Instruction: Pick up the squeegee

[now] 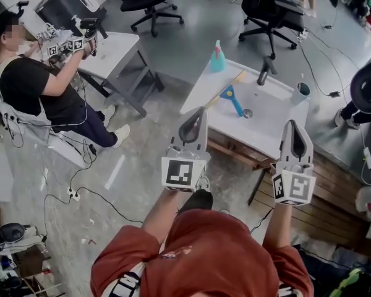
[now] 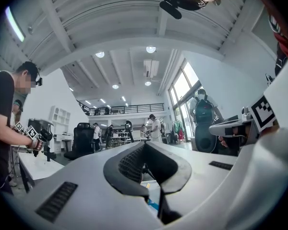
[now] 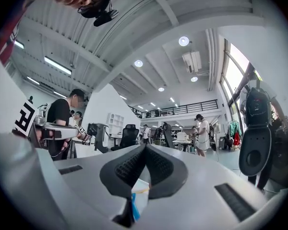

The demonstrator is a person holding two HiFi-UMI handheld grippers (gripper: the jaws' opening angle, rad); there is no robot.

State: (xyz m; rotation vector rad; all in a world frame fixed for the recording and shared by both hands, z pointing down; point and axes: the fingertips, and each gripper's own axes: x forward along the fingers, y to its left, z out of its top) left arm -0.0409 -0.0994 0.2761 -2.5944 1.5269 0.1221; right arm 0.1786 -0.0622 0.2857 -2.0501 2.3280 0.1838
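Just beyond the left gripper [image 1: 196, 117], jaws pressed together on nothing, the squeegee [image 1: 230, 95] lies flat on the white table [image 1: 278, 101] at about one o'clock in the head view, its pale bar running seven to one o'clock, its blue handle pointing to five. The right gripper [image 1: 293, 129], likewise closed and empty, has it at ten o'clock and farther off, so the left seems nearer.

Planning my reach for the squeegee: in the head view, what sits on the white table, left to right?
Squeegee → black tool → cup; spray bottle omitted, it overlaps the squeegee.
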